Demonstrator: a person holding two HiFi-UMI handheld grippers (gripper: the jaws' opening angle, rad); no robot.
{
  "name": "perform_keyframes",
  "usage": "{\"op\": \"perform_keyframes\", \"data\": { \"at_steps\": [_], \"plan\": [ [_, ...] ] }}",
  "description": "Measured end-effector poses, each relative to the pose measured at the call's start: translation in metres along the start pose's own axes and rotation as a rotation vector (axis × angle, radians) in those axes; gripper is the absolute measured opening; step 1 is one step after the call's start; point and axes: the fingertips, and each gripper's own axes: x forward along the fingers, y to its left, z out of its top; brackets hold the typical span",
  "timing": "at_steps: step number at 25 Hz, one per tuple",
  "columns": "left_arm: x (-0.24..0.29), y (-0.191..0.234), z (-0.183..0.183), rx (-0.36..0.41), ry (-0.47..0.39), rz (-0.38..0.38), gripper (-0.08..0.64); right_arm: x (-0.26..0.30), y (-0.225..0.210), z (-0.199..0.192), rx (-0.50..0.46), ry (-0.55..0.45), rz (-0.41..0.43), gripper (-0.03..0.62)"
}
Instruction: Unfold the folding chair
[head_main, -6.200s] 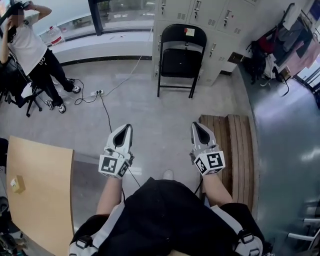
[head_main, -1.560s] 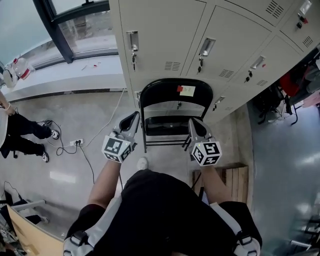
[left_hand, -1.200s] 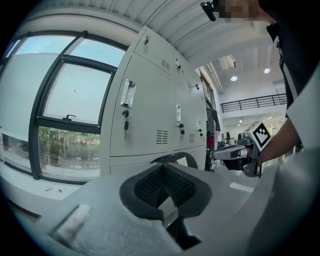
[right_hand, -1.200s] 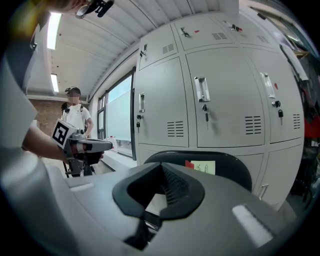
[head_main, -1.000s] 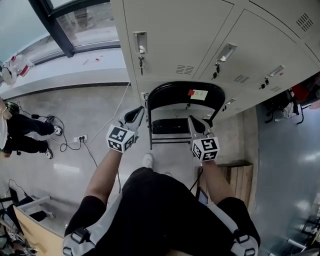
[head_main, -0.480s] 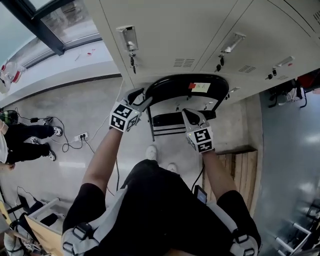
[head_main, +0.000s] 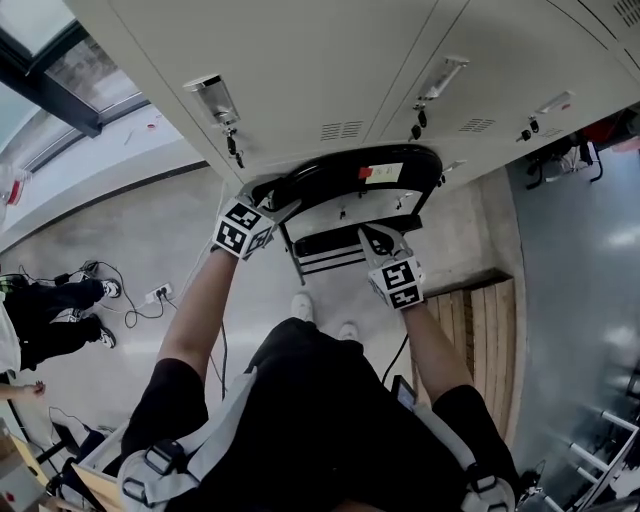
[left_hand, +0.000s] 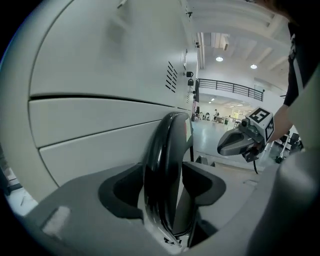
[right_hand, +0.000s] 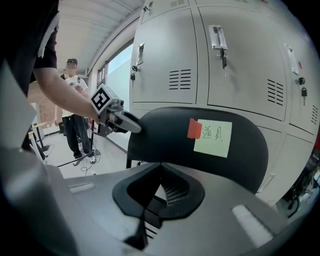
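**Chair stands folded at the lockers as you reach for its backrest**

The folding chair (head_main: 345, 175) leans upright and folded against the grey lockers (head_main: 330, 70) at the far side, with its seat (head_main: 340, 242) flat against the frame. None of the unfolding is done yet.

Your left tool (left_hand: 167, 185) has just been opening its jaws. It now stands released, straddling the left edge of the black backrest (left_hand: 162, 150), and the pads do not appear to press on it. Your right tool (right_hand: 160, 185) is clenched on nothing and hovers just in front of the backrest, below the paper note (right_hand: 214, 137) taped there.

By these views the grip, the pull away from the lockers and the lowering of the seat are all left to do.

The chair's feet stand on a pale concrete floor (head_main: 190, 240). A cable and power strip (head_main: 155, 295) trail across it at left, near a standing person (head_main: 50, 310). Wooden slats (head_main: 485, 330) lie at near right. A window (head_main: 60, 70) runs along the far left.
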Motion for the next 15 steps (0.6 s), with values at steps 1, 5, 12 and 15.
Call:
{"op": "perform_keyframes", "data": {
  "at_steps": [1, 5, 12, 15],
  "plan": [
    [0.004, 0.001, 0.001, -0.003, -0.001, -0.004, 0.252, 0.000, 0.000, -0.005, 0.001, 0.017, -0.003, 0.005],
    [0.014, 0.001, 0.008, 0.000, -0.009, -0.036, 0.250, 0.004, 0.003, -0.014, -0.021, 0.062, -0.001, 0.005],
    [0.030, -0.013, 0.016, 0.060, -0.008, -0.087, 0.249, -0.001, 0.000, -0.031, 0.063, 0.081, -0.040, 0.005],
    [0.031, -0.013, 0.017, 0.068, -0.006, -0.089, 0.247, -0.002, -0.004, -0.040, 0.113, 0.077, -0.064, 0.005]
  ]
}}
